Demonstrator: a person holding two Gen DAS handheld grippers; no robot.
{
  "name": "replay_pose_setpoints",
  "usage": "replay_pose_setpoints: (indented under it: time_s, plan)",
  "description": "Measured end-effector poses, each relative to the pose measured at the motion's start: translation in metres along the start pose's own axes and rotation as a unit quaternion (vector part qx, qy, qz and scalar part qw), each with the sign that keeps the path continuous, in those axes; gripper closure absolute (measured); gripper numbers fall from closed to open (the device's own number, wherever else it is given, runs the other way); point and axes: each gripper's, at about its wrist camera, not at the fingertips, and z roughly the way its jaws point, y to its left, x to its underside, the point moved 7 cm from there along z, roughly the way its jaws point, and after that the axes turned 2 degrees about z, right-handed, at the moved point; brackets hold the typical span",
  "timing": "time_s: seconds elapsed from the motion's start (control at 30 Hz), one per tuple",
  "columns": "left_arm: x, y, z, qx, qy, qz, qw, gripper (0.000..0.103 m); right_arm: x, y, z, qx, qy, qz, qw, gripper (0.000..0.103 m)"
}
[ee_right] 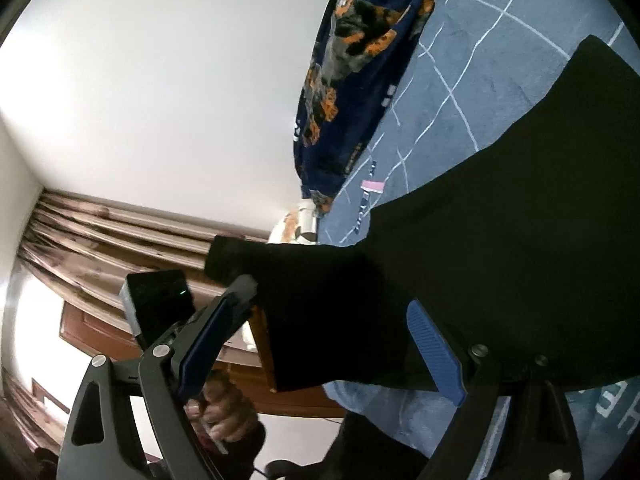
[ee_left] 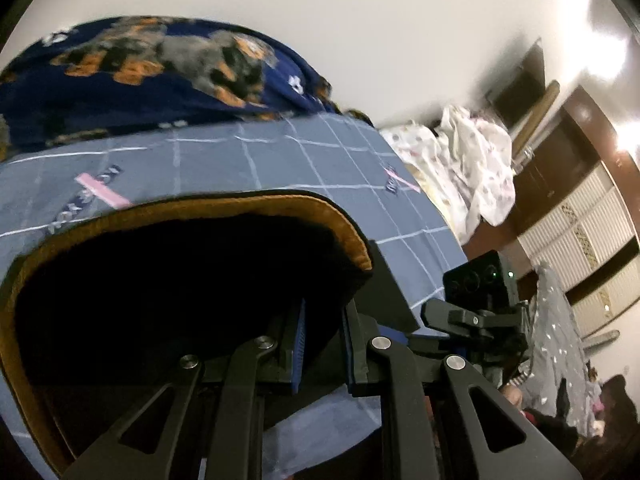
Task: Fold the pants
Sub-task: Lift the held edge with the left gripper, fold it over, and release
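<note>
Black pants (ee_left: 180, 288) with an orange-brown lining edge (ee_left: 352, 236) fill the lower left wrist view. My left gripper (ee_left: 325, 332) is shut on a fold of them, the cloth pinched between its blue pads. In the right wrist view the same pants (ee_right: 500, 248) spread over the blue checked bed sheet (ee_right: 472, 80), one corner lifted toward the left. My right gripper (ee_right: 320, 354) stands open wide, its blue pads (ee_right: 436, 356) on either side of the pants' lower edge without pressing it.
A navy blanket with an orange and grey print (ee_left: 140, 76) lies at the bed's far side. White flowered bedding (ee_left: 472, 168) is heaped beyond the sheet. Brown curtains (ee_right: 112, 236) and a wooden door (ee_left: 560, 148) line the room. A hand (ee_right: 224, 412) shows behind my right gripper's left finger.
</note>
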Motion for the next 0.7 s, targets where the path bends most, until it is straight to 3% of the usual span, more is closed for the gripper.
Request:
replay_pose_setpoints:
  time_s: [0.2, 0.37, 0.47, 0.63, 0.7]
  plan:
    - [0.001, -0.056, 0.042, 0.022, 0.045, 0.081, 0.9954, 0.087, -0.024, -0.016, -0.031, -0.050, -0.039, 0.065, 0.996, 0.012]
    - [0.005, -0.100, 0.081, 0.021, 0.100, 0.170, 0.9801, 0.084, -0.037, -0.038, -0.050, -0.066, -0.066, 0.108, 0.990, 0.010]
    - [-0.001, -0.115, 0.091, 0.056, 0.138, 0.168, 0.9745, 0.078, -0.040, -0.048, -0.055, -0.080, -0.075, 0.130, 0.985, 0.010]
    - [-0.035, -0.131, 0.064, 0.043, 0.103, 0.198, 0.9738, 0.073, -0.041, -0.054, -0.060, -0.083, -0.076, 0.139, 0.984, 0.009]
    - [-0.045, -0.125, 0.042, 0.038, 0.071, 0.199, 0.9767, 0.060, -0.042, -0.054, -0.061, -0.067, -0.080, 0.133, 0.986, 0.009]
